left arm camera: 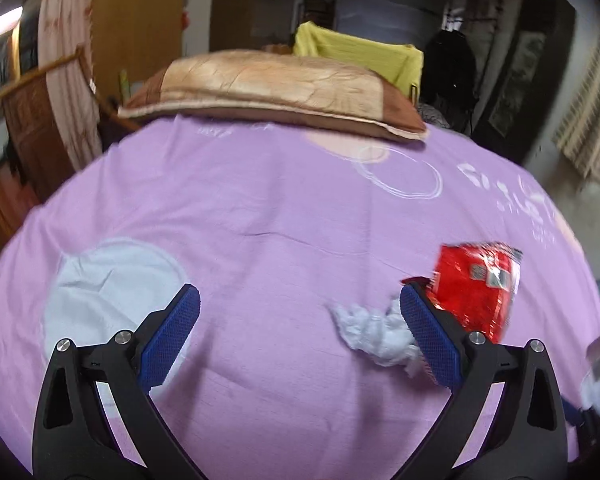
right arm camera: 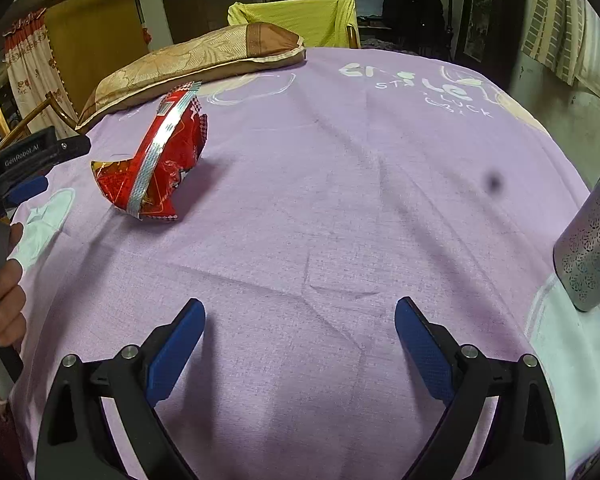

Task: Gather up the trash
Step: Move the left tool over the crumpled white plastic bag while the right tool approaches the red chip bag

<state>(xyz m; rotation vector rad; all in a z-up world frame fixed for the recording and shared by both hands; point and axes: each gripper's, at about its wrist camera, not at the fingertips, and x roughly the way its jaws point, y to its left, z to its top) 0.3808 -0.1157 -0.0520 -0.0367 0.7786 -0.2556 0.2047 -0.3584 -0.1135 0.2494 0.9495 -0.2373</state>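
A crumpled white tissue lies on the purple bedsheet, just inside the right finger of my left gripper, which is open and empty. A red foil snack wrapper lies beyond that finger, to the right. In the right wrist view the same red wrapper sits at the left with a silver seam up its back. My right gripper is open over bare purple sheet, far from the wrapper. The left gripper's body and a person's hand show at the left edge.
A brown and tan pillow lies at the head of the bed, with a yellow-draped chair behind it. A perforated metal bin stands at the right edge of the right wrist view. A curtain and wooden rail are off the bed's left side.
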